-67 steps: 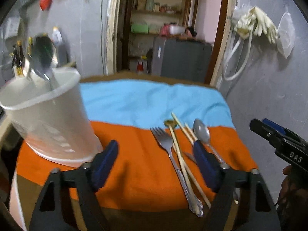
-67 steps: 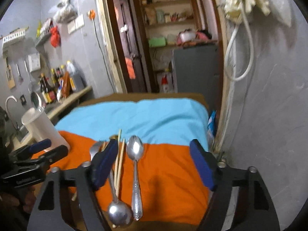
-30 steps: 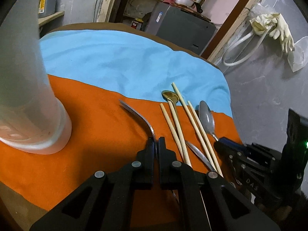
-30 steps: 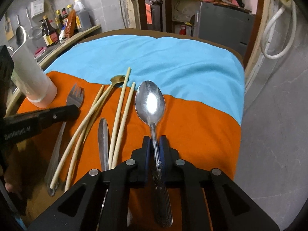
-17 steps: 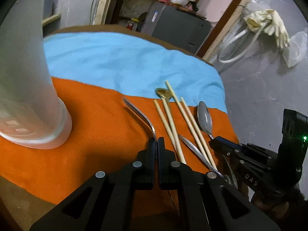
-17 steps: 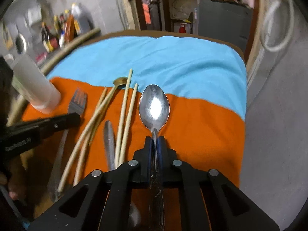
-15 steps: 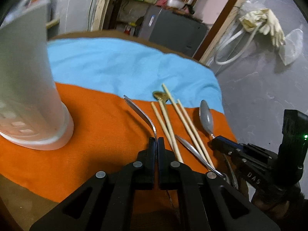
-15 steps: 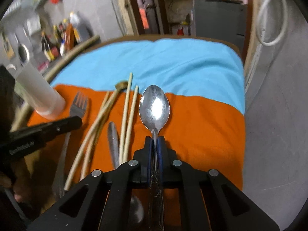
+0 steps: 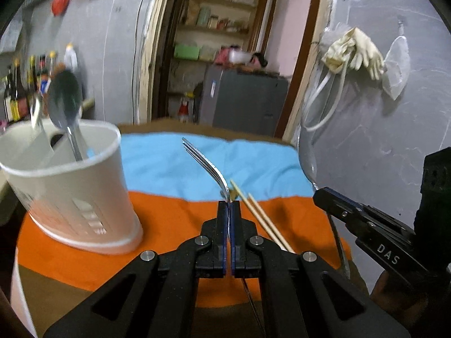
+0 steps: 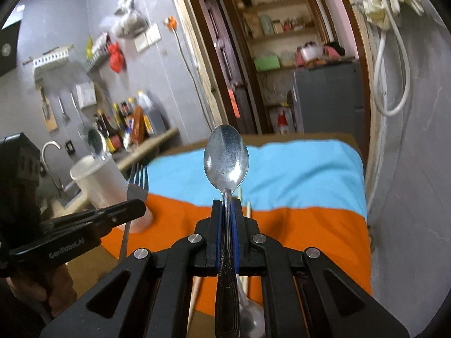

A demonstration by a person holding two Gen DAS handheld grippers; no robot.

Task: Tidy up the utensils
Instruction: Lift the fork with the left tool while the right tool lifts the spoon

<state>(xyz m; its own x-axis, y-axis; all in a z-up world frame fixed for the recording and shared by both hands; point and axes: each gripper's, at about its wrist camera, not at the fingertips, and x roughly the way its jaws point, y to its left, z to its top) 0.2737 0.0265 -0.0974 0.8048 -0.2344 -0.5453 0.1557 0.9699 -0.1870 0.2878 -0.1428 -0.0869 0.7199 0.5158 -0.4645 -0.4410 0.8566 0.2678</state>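
Note:
My left gripper (image 9: 229,205) is shut on a steel fork (image 9: 201,160), which is held above the cloth with its tines pointing forward and up. To its left stands the white utensil holder (image 9: 70,186) with a spoon (image 9: 64,98) upright in it. My right gripper (image 10: 226,204) is shut on the handle of a steel spoon (image 10: 226,163), its bowl raised over the table. In the right wrist view the left gripper (image 10: 141,205) and the fork (image 10: 137,181) are at the left, in front of the holder (image 10: 95,180). Wooden chopsticks (image 9: 262,219) lie on the orange cloth.
The table carries an orange and blue cloth (image 9: 169,219). Another spoon (image 10: 249,318) lies under my right gripper. A grey wall (image 9: 380,140) stands close on the right. A counter with bottles (image 10: 124,129) and a tap (image 10: 50,152) is at the left, and a doorway lies beyond.
Both grippers have risen from the cloth, the left with the fork and the right with the spoon. Both views have tilted upward, and the holder's rim has come into view.

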